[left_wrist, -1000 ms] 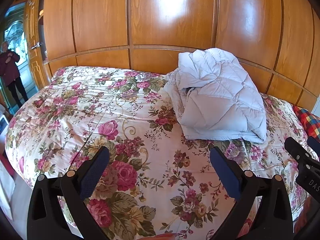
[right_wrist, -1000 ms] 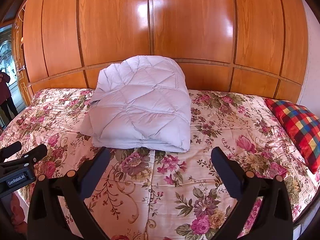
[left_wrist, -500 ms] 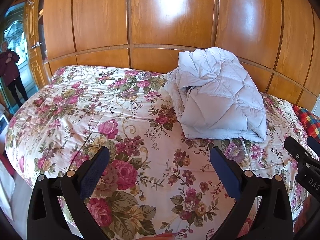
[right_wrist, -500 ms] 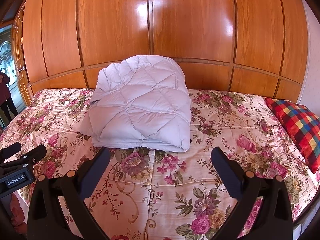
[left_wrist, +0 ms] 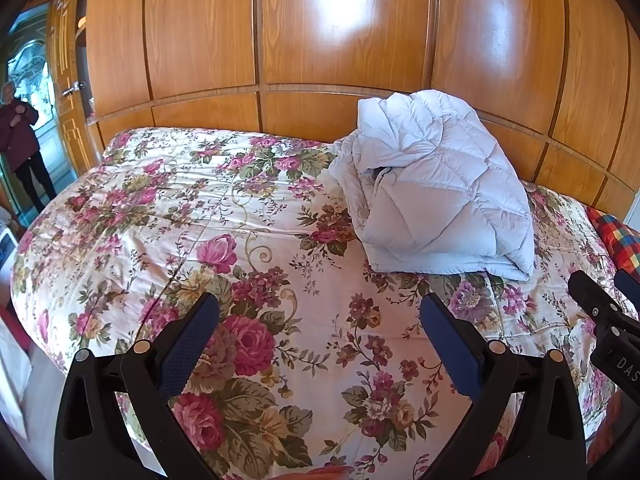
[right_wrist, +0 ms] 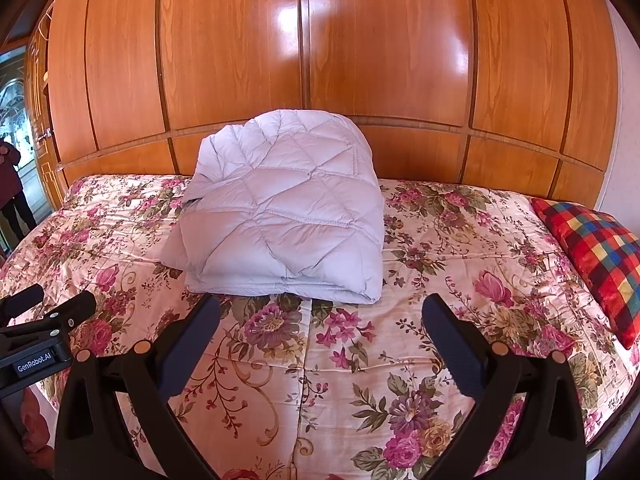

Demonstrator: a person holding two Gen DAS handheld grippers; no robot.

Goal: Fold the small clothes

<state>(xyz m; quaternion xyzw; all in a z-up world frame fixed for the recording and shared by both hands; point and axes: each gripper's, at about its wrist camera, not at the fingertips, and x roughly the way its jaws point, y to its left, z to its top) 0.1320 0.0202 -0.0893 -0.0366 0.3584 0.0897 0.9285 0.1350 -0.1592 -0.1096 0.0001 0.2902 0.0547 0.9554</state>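
Note:
A pale quilted down garment lies folded in a thick bundle on the floral bedspread, against the wooden wall. My left gripper hovers open over the bedspread, short of the bundle and to its left, with nothing between its fingers. My right gripper is open too, just in front of the bundle's near edge and not touching it. Each gripper shows at the side of the other's view: the right one, the left one.
Glossy wooden panels rise right behind the bed. A red checked cushion lies at the bed's right end. A person in dark clothes stands in the doorway at far left. The bed's near edge drops off below both grippers.

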